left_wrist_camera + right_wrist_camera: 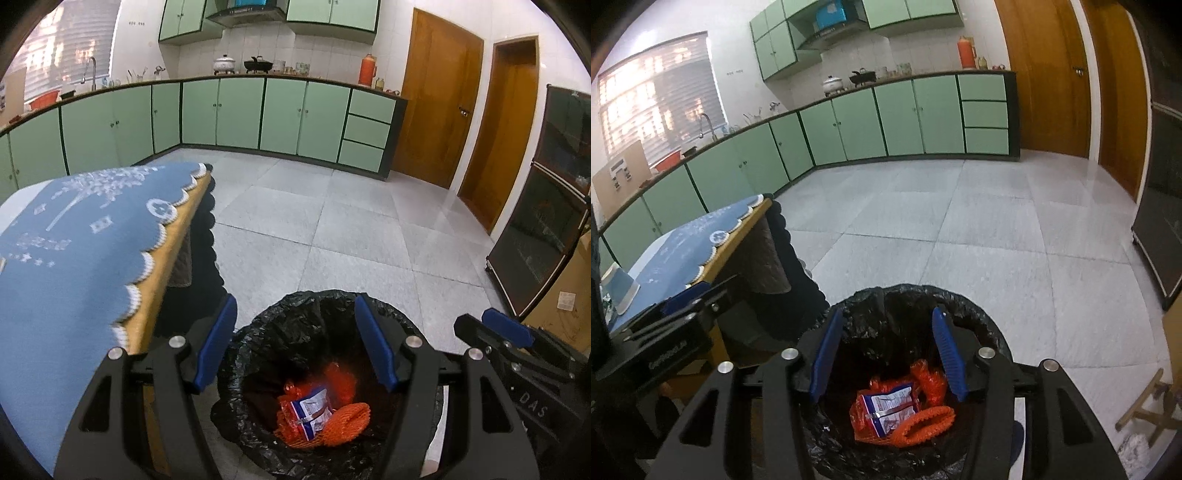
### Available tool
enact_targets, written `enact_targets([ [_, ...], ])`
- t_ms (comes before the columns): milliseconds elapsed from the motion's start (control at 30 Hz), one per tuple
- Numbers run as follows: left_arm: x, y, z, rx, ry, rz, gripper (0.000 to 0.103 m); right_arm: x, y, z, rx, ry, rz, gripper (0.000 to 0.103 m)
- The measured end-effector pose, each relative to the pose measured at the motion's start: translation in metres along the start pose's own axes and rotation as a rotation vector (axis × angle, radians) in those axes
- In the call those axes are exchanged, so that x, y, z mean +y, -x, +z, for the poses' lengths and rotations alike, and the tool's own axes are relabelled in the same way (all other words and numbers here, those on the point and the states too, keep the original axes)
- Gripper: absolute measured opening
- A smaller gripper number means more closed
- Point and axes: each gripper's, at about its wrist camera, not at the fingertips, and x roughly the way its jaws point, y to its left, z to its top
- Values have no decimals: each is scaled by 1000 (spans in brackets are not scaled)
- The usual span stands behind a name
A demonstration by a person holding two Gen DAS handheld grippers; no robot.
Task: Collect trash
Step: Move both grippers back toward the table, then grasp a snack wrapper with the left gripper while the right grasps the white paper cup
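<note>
I am holding both claws over the bin [258,332], and both are standing released with nothing between their pads. The left claw [297,343] and right claw [886,350] are hanging side by side above its mouth, neither clearly nearer. The trash is lying straight below them on the bin's floor: a white wrapper [890,406] on orange netting [923,424], the netting's roll seemingly running across my fingers. The table [74,258] is standing left of the bin.

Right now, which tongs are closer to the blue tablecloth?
The left tongs. They hang open over the bin right beside the blue tablecloth; the right tongs, also open, are on the far side of them.
</note>
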Motion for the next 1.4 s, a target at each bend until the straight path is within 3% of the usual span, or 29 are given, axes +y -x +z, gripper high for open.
enact_targets([
  [233, 23, 53, 13, -62, 34, 5, 64, 42, 29, 16, -35, 47, 30, 51],
  [367, 57, 95, 18, -114, 59, 53, 64, 84, 48, 28, -71, 90, 84, 51],
  [567, 133, 158, 9, -175, 104, 213, 64, 168, 54, 32, -89, 160, 200, 51],
  [800, 238, 218, -16, -210, 153, 490, 65, 281, 32, 22, -67, 272, 352, 51],
  [867, 260, 230, -20, -209, 175, 522, 66, 305, 25, 20, -56, 296, 379, 53],
  [1067, 301, 232, -20, -188, 251, 481, 72, 352, 10, 9, -24, 328, 427, 54],
  [1400, 333, 201, -10, -142, 310, 414, 74, 378, -22, 15, 11, 350, 442, 55],
])
